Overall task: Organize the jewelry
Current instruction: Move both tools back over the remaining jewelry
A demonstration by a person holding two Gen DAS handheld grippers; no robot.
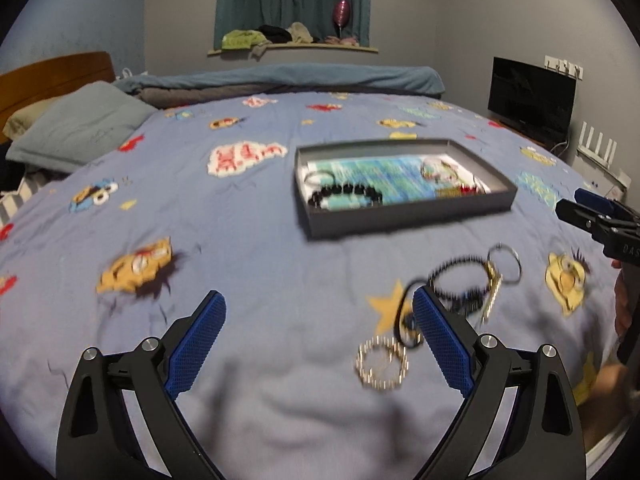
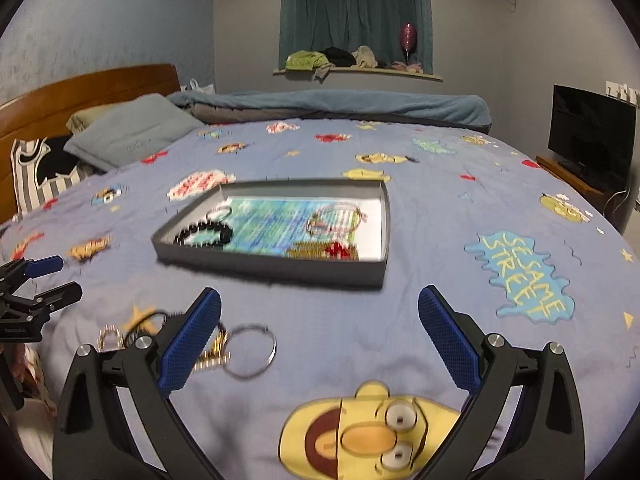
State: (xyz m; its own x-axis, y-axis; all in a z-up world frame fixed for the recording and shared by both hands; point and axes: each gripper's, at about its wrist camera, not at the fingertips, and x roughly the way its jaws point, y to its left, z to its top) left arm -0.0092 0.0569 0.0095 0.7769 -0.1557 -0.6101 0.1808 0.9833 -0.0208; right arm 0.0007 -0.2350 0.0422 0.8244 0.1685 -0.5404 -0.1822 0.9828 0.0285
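Observation:
A grey tray [image 1: 412,216] [image 2: 272,268] sits mid-bed and holds a black bead bracelet [image 1: 348,194], a silver ring, a pale bangle [image 2: 336,216] and gold and red pieces. Loose jewelry lies on the sheet in front of it: a gold bead bracelet [image 1: 382,364], a black bead bracelet [image 1: 460,284], a silver hoop [image 1: 506,262] [image 2: 250,350] and a gold chain [image 2: 212,356]. My left gripper [image 1: 318,304] is open above the sheet, its right pad beside the loose pile. My right gripper [image 2: 320,300] is open, holding nothing, with the hoop by its left pad.
The bed has a blue cartoon-print sheet [image 1: 260,248], grey pillows [image 1: 80,128] and a rolled blanket [image 2: 340,106] at the far side. A wooden headboard [image 2: 80,92] stands to the left and a black TV [image 2: 592,136] to the right. A curtained window ledge holds clothes.

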